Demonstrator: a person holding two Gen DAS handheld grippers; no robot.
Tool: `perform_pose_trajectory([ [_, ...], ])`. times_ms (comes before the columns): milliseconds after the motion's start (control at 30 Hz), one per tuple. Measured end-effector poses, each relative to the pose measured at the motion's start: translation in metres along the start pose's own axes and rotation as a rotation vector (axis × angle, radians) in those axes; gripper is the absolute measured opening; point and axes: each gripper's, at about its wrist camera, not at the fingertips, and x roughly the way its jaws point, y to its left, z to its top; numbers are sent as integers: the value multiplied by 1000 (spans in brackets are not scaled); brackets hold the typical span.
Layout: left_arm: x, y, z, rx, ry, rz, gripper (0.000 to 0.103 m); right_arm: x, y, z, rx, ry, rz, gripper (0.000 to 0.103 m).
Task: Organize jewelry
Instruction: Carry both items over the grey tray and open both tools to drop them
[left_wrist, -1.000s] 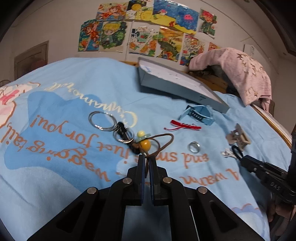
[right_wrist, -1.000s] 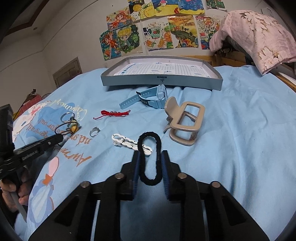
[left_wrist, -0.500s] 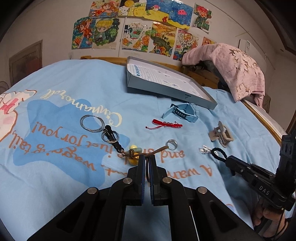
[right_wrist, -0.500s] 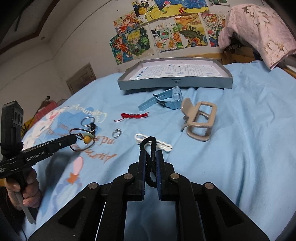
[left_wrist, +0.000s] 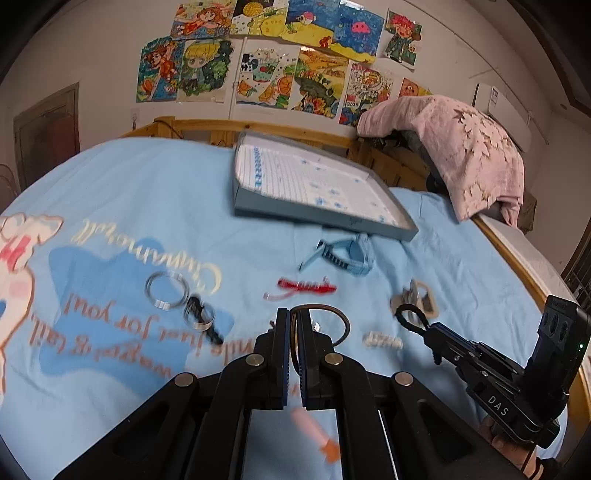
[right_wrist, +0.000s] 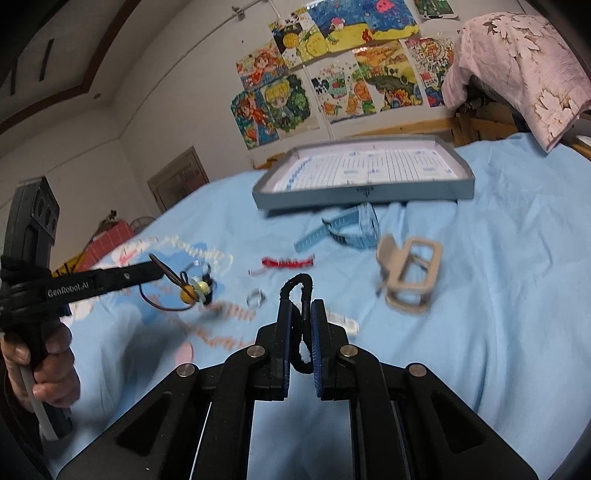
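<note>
Left gripper: jaws closed on a thin brown cord loop that arcs out to the right of the tips. Right gripper enters from the right, pinching a black hair tie. On the blue bedsheet: metal rings, red bracelet, blue watch, beige claw clip, grey tray beyond. Foreground blurred.

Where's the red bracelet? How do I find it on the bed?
Start at the grey tray at the far end of the blue bedsheet. Just in front of it lies a light blue watch, and nearer still is the red bracelet. It is the only red thing, a thin beaded string lying flat.
</note>
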Motion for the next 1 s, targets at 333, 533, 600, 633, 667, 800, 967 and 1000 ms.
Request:
perform_pose_trajectory([
  [333,56,-16,96,35,-120,41,4,53,-22,108,-19,-46,-18,9],
  [533,122,-2,137,-7,-117,51,4,131,-49,152,35,20,-56,9],
  [600,145,6,142,-26,-95,66,4,153,-58,158,62,46,-61,9],
  [633,153,8,143,-33,-84,69,4,166,-61,160,74,67,-65,9],
  [667,161,10,143,-38,-73,73,4,175,-63,160,83,80,-68,9],
  [800,176,11,137,-39,-49,55,5,203,-69,158,114,122,-56,9],
  [967,180,9,128,-39,-27,44,5,211,-70,150,115,155,-59,10],
  [1000,180,9,127,-45,-19,41,7,212,-69,149,112,161,-64,12],
])
